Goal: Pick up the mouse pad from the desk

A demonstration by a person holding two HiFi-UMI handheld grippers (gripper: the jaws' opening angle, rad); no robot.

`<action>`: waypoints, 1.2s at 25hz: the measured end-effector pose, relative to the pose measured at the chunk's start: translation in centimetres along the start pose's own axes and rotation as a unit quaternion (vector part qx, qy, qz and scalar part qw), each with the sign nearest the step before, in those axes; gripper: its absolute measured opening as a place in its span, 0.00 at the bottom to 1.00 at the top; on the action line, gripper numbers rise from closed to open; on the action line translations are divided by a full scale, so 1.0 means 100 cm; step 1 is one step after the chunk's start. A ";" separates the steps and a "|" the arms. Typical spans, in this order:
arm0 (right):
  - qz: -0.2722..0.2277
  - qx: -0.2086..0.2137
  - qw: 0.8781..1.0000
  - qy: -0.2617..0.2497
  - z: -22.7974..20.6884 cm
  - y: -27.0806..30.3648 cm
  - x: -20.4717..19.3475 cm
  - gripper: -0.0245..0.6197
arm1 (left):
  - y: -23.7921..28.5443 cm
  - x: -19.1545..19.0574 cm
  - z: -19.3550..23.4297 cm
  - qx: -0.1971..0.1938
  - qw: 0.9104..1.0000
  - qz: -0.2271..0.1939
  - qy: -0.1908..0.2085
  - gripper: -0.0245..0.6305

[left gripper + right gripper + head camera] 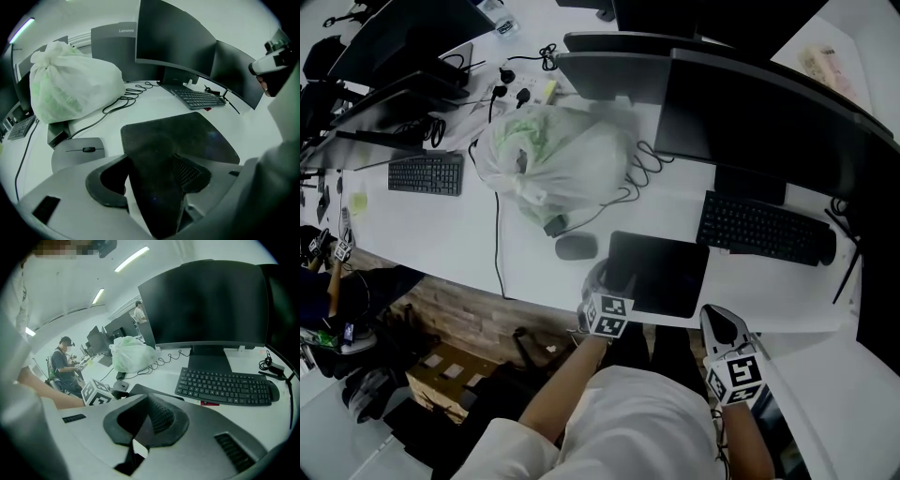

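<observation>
The black mouse pad [666, 272] lies flat on the white desk [422, 234] near its front edge, in front of a black keyboard [764, 228]. My left gripper [605, 281] is at the pad's near left corner. In the left gripper view the jaws [152, 173] stand apart with the pad [187, 136] running in between them, so this gripper is open. My right gripper [719, 319] hovers off the pad's near right corner, over the desk edge. Its jaws [145, 420] meet with nothing between them. The pad's edge [154, 392] shows just beyond them.
A grey mouse [577, 247] sits just left of the pad, its cable running back. Behind it is a full white plastic bag [553, 159]. Dark monitors [769, 112] stand along the back. A second keyboard [427, 174] lies far left. Someone stands in the background [63, 364].
</observation>
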State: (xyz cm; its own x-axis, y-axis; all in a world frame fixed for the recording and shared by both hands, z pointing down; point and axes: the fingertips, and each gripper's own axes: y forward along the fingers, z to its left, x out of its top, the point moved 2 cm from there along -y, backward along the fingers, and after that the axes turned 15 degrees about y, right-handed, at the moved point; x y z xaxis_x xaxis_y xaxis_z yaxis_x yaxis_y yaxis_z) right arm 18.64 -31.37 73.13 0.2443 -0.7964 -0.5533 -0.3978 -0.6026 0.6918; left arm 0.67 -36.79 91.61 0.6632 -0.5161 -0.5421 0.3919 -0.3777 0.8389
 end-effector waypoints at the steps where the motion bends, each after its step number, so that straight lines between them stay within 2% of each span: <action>1: 0.000 -0.001 1.000 0.001 -0.001 0.000 -0.001 0.06 | 0.000 0.000 0.001 -0.001 1.000 0.000 0.000 0.50; 5: 0.002 -0.002 1.000 0.005 -0.003 0.001 -0.003 0.06 | -0.002 0.000 0.001 -0.004 1.000 0.000 0.003 0.47; 7: 0.004 -0.001 1.000 0.006 -0.003 0.002 -0.006 0.06 | -0.002 0.002 -0.003 -0.004 1.000 -0.004 0.008 0.41; 13: 0.004 -0.002 1.000 0.007 -0.001 0.002 -0.011 0.06 | -0.001 0.003 -0.007 -0.011 1.000 -0.011 0.009 0.34; 17: -0.001 -0.010 1.000 0.004 0.000 0.000 -0.011 0.06 | 0.001 0.006 -0.016 -0.035 0.999 -0.013 0.029 0.19; 20: -0.010 -0.016 1.000 0.001 0.004 -0.005 -0.010 0.06 | -0.001 0.006 -0.022 -0.053 0.998 -0.016 0.035 0.13; 26: -0.038 -0.028 0.999 -0.010 0.020 -0.024 -0.002 0.06 | -0.019 0.018 -0.027 -0.098 0.994 -0.043 0.037 0.11; 30: -0.059 -0.037 0.997 -0.017 0.035 -0.042 0.000 0.06 | -0.036 0.027 -0.032 -0.114 0.990 -0.069 0.047 0.11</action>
State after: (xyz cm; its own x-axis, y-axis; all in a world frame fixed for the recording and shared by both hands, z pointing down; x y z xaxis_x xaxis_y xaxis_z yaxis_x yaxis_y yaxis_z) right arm 17.23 -28.71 68.62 0.2551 -0.7182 -0.6474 -0.3011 -0.6952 0.6527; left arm 3.11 -34.32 87.24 0.6461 -0.3939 -0.6537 0.6087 -0.2508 0.7527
